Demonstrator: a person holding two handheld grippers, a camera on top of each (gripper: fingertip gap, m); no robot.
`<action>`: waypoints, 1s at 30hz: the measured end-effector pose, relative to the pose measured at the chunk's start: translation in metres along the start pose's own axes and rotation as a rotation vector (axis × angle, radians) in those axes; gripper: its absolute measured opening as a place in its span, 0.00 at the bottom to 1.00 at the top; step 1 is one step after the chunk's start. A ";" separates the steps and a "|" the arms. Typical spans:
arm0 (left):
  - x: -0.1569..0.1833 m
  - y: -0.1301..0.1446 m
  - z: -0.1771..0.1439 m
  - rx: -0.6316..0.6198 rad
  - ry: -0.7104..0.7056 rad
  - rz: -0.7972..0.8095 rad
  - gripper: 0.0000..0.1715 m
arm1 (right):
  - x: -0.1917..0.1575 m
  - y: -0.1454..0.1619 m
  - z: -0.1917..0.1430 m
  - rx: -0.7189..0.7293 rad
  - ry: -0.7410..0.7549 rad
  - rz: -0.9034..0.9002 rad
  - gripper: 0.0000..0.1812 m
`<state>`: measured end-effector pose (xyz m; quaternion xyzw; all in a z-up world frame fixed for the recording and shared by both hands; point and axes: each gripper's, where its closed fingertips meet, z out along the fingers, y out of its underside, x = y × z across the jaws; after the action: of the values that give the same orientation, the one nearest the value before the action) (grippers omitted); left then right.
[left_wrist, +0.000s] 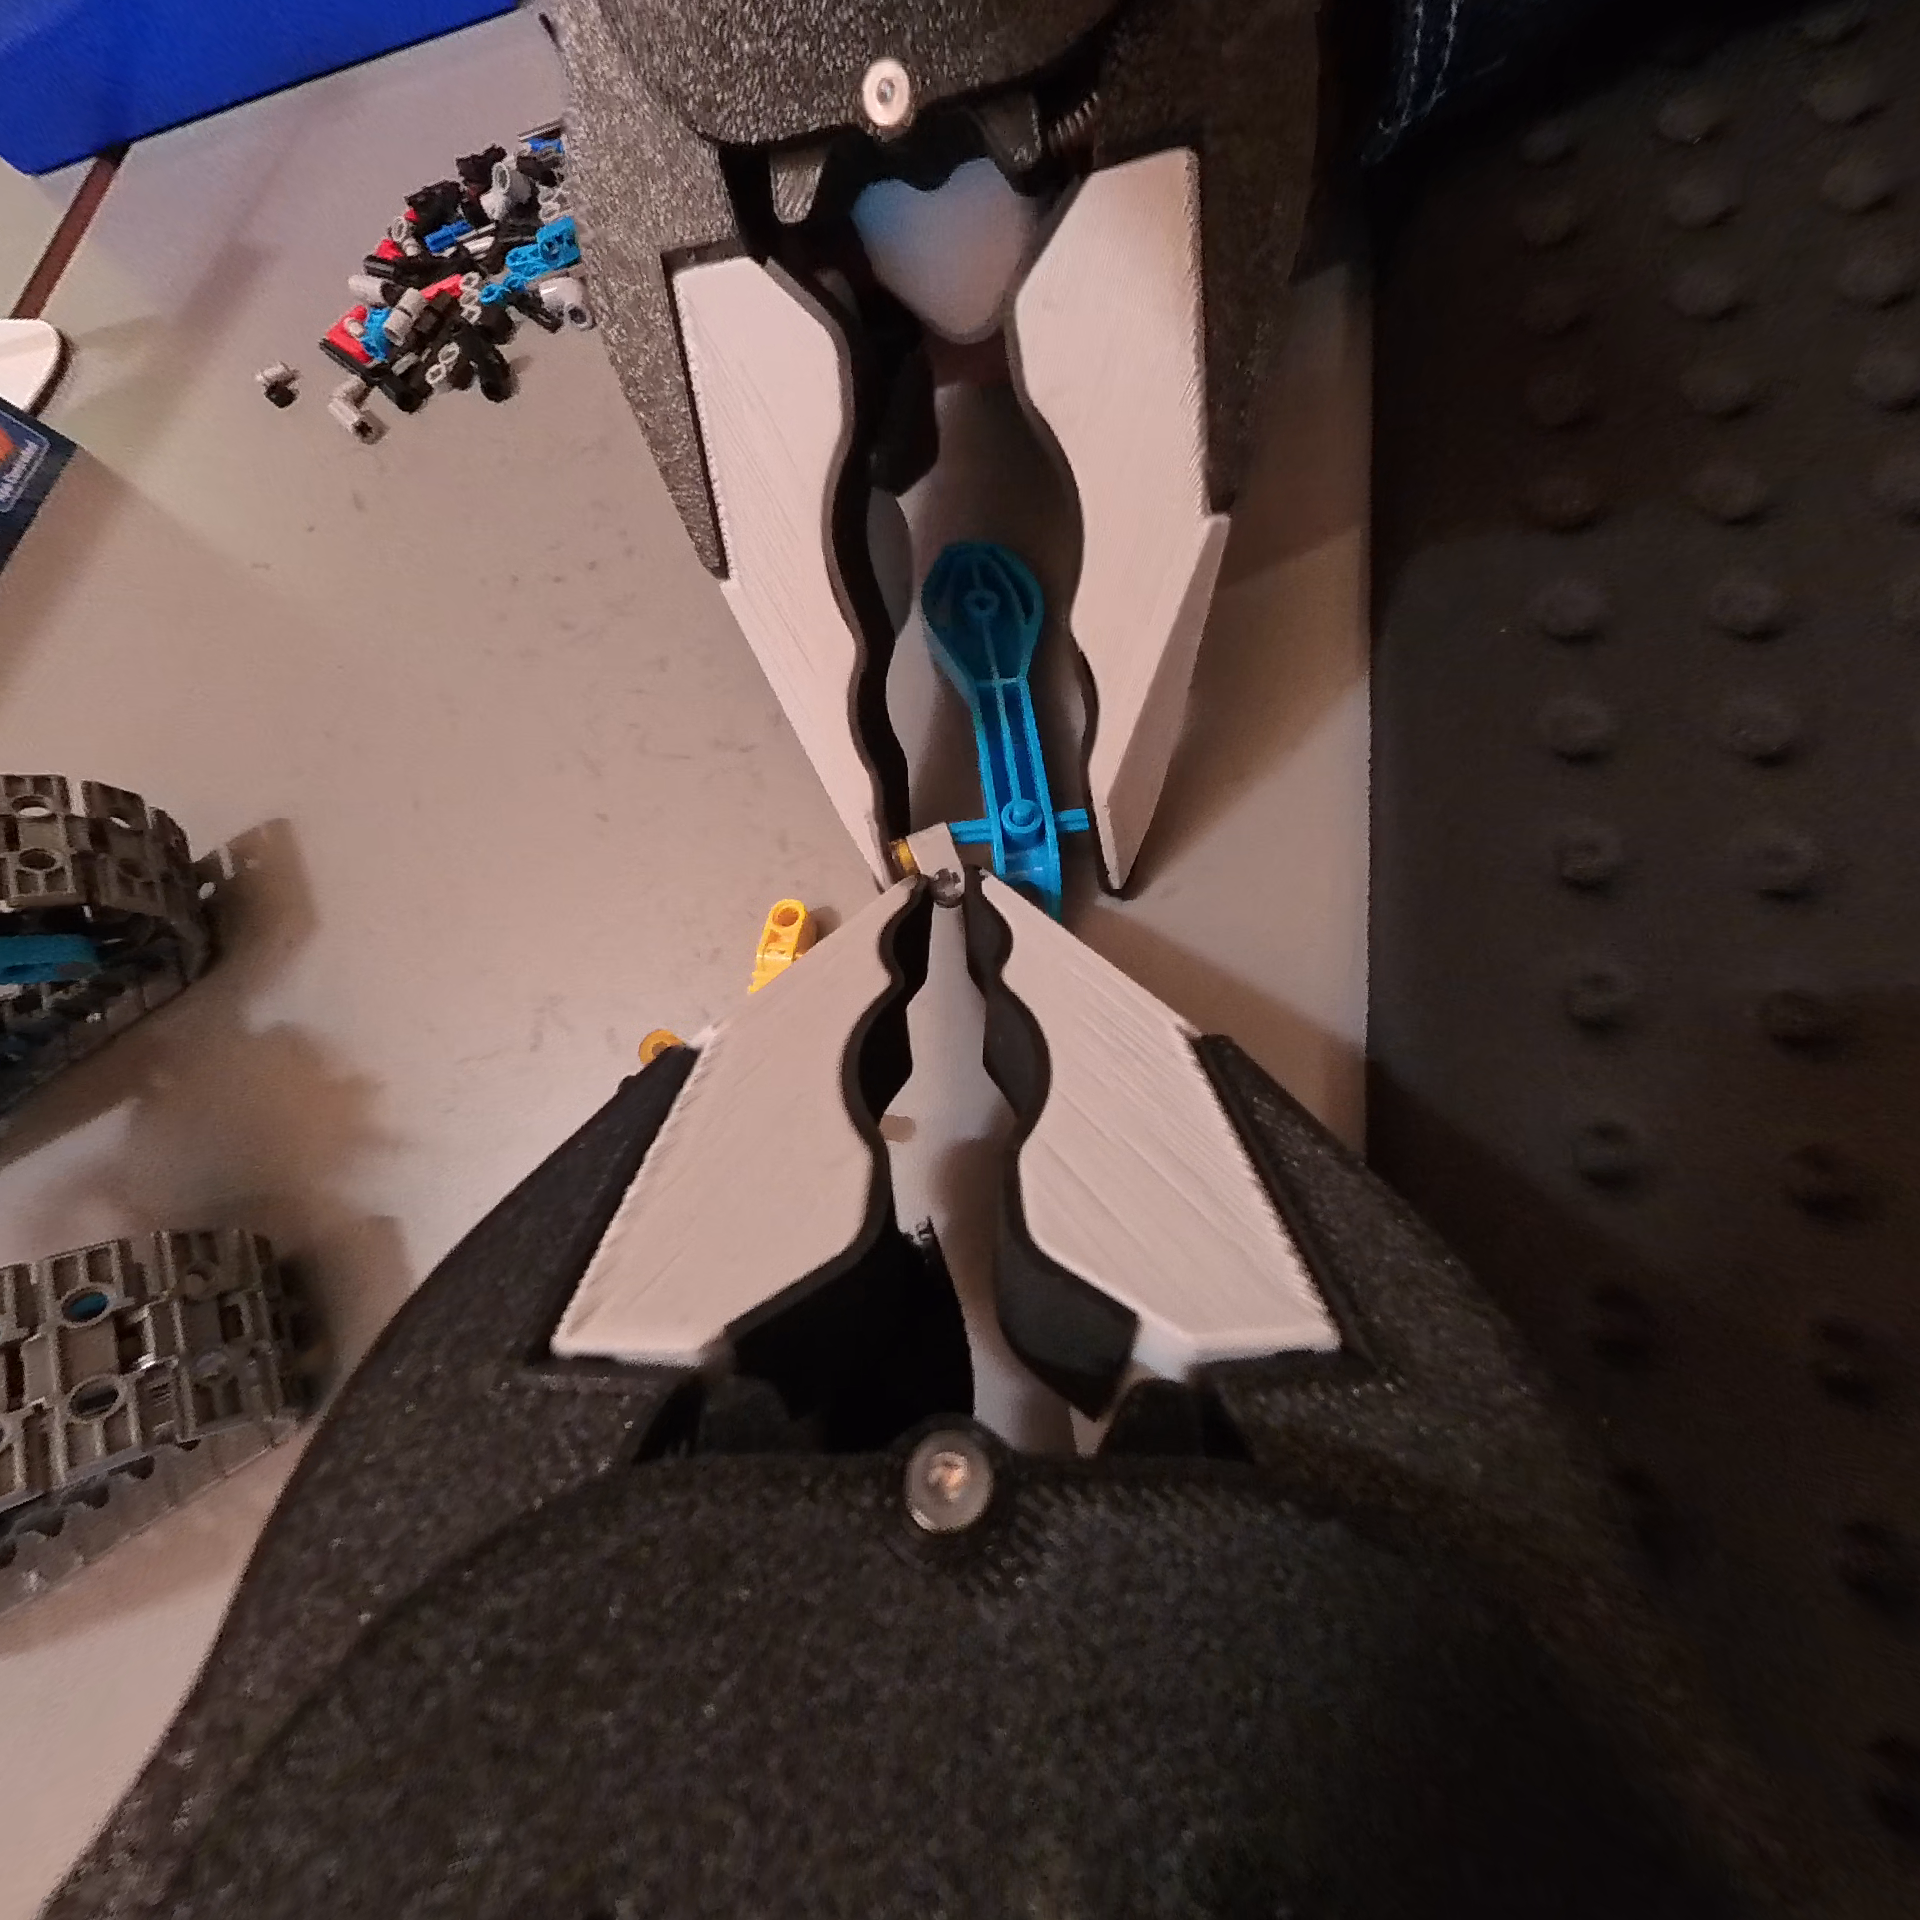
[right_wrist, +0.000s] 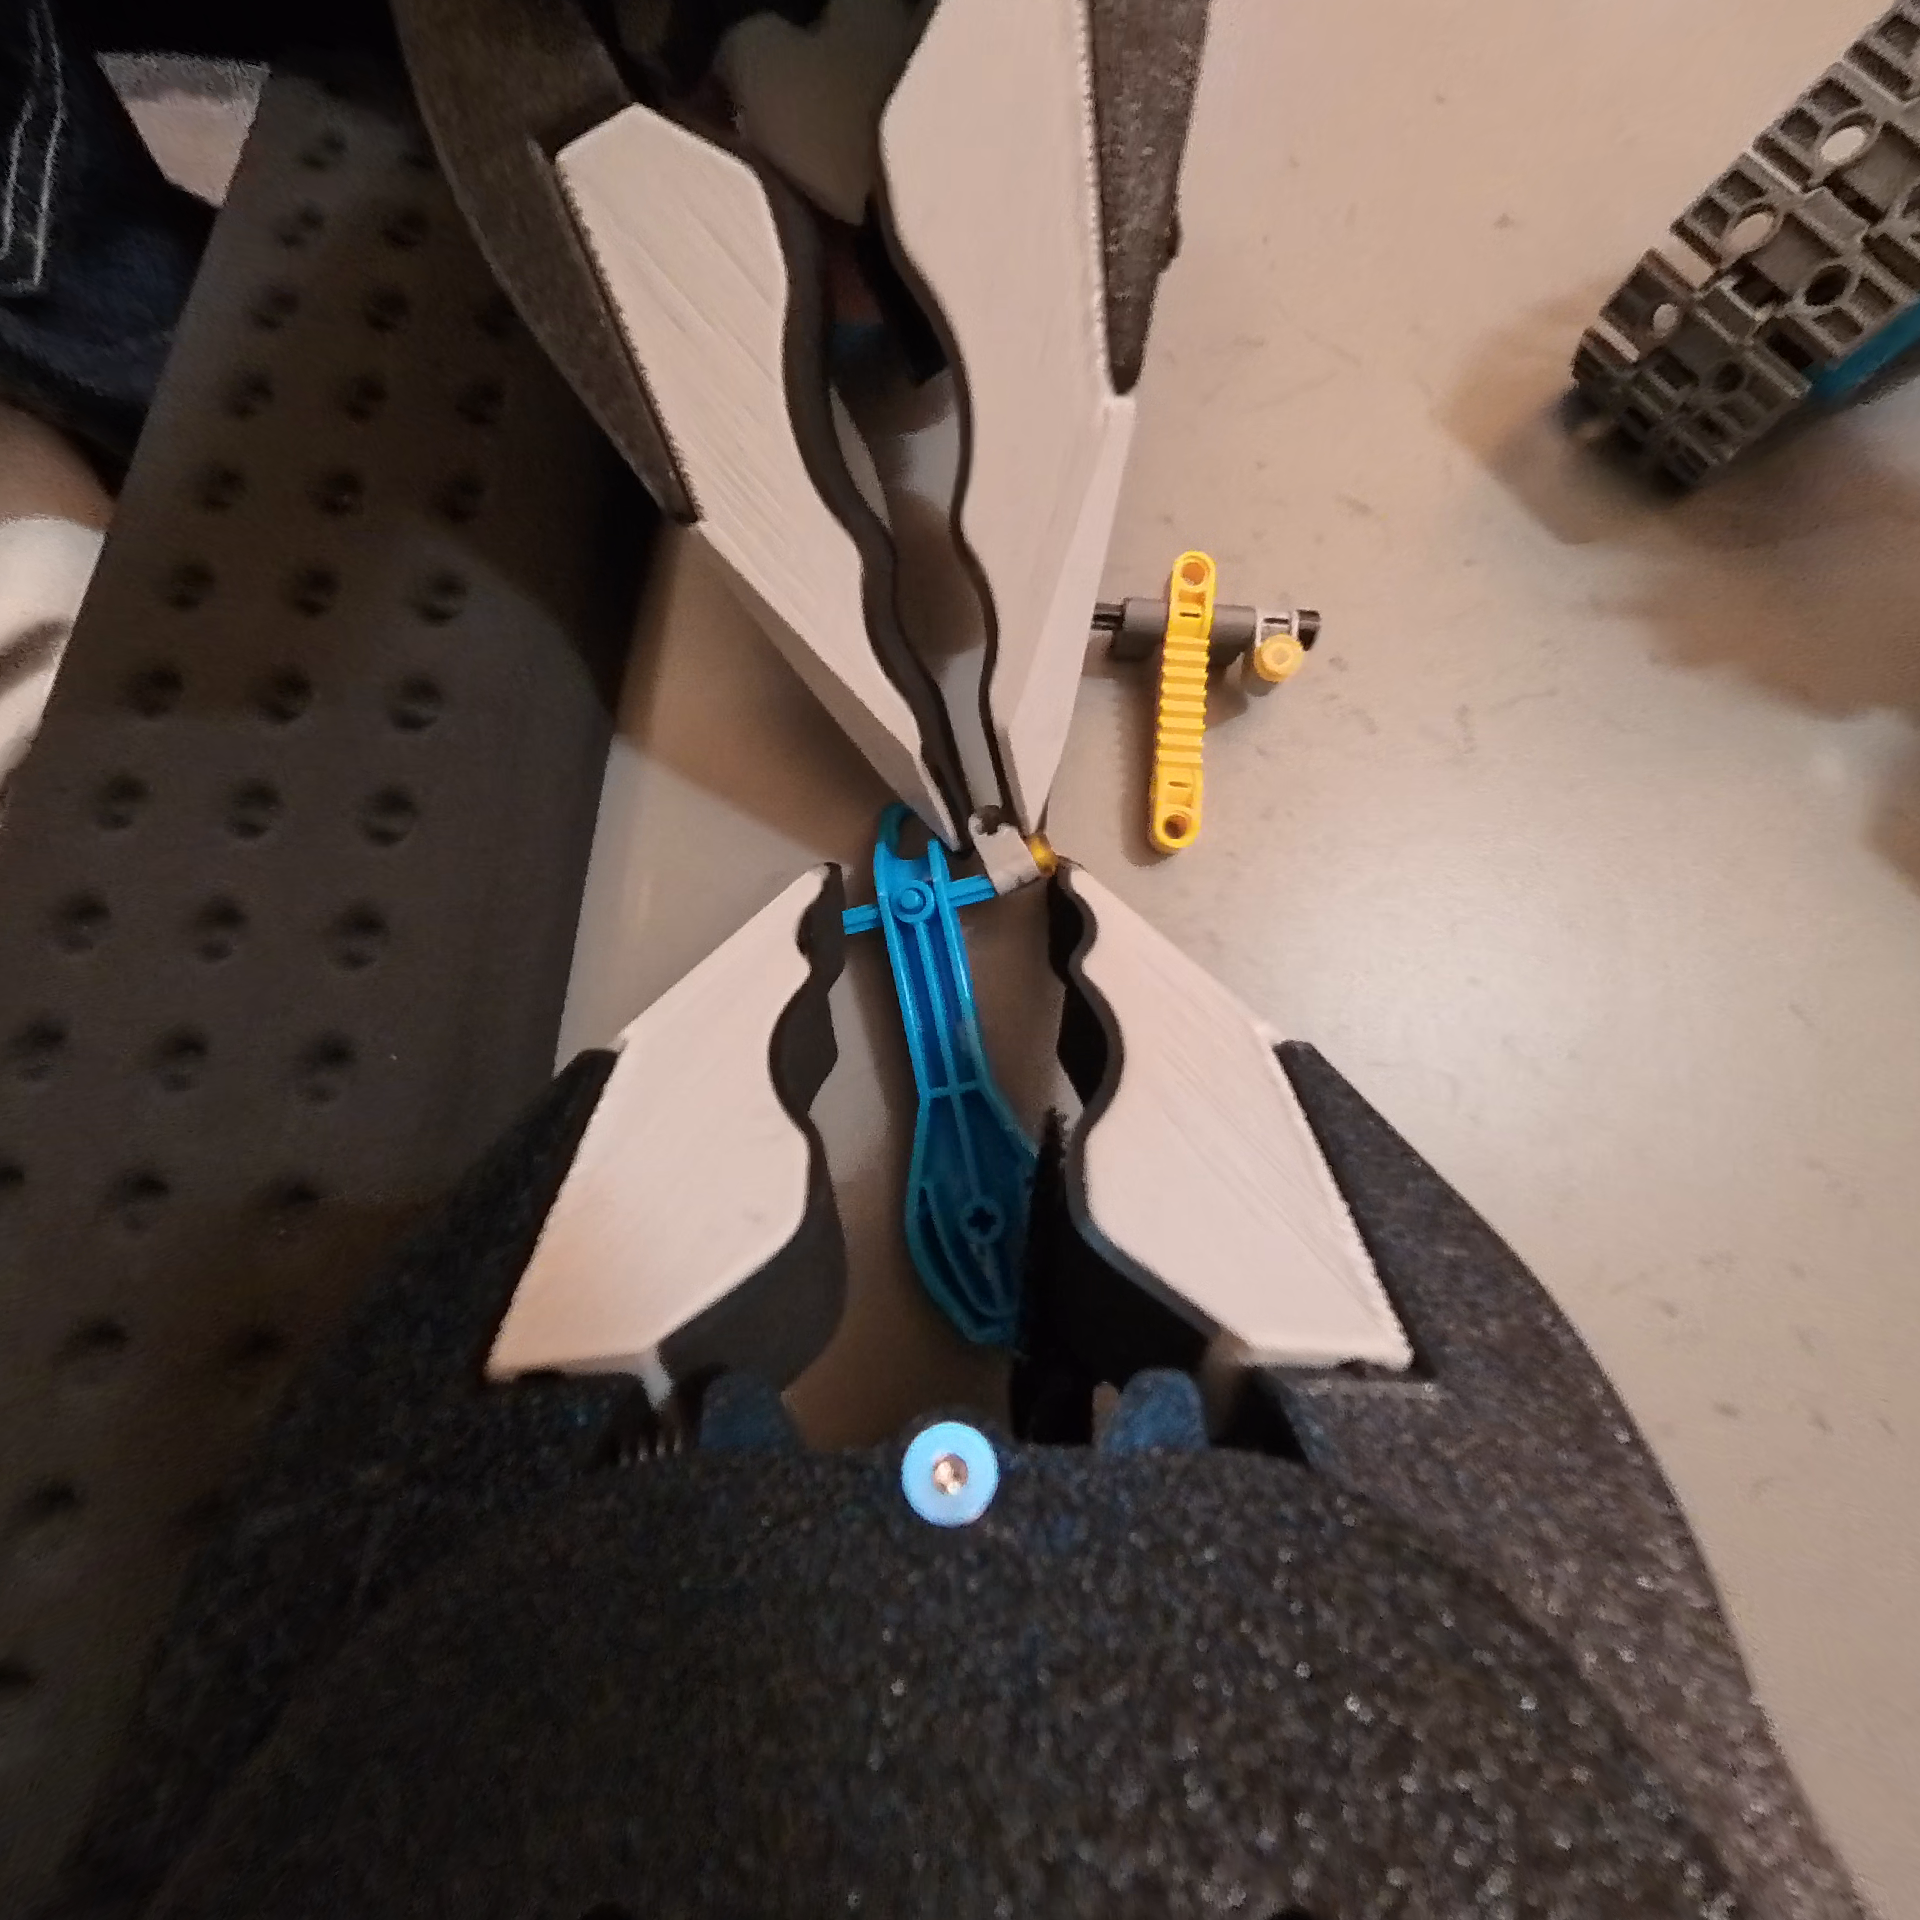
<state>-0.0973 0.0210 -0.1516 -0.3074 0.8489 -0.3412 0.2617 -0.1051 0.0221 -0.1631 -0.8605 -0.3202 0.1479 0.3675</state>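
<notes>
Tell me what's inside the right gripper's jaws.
A blue lever lies inside the open right gripper, narrow end at the left gripper's grey connector. A black pad hides part of its wide end.

A beige tabletop (left_wrist: 499, 665) carried everything. At ten o'clock in the left wrist view lay a heap of small black, grey, red and blue building pieces (left_wrist: 457, 281), with two grey tread assemblies (left_wrist: 94, 904) at nine and eight o'clock. In the right wrist view a yellow toothed beam (right_wrist: 1179, 707) crossed by a grey axle piece (right_wrist: 1210, 621) lay at one o'clock. A dark studded mat (right_wrist: 260, 727) ran beside the tabletop at nine o'clock.
</notes>
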 end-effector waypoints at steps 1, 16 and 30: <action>-0.002 0.001 0.001 -0.008 -0.019 0.018 0.03 | 0.001 0.000 0.000 0.001 0.003 0.013 0.21; -0.024 -0.027 -0.026 0.094 -0.317 0.309 0.03 | 0.021 -0.045 -0.043 0.399 -0.186 0.517 0.12; -0.040 -0.041 -0.036 0.239 -0.260 -0.074 0.04 | 0.033 -0.063 -0.057 0.514 -0.063 0.447 0.03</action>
<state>-0.0793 0.0405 -0.0893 -0.3467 0.7495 -0.4063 0.3912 -0.0798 0.0458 -0.0788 -0.7838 -0.0871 0.3271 0.5207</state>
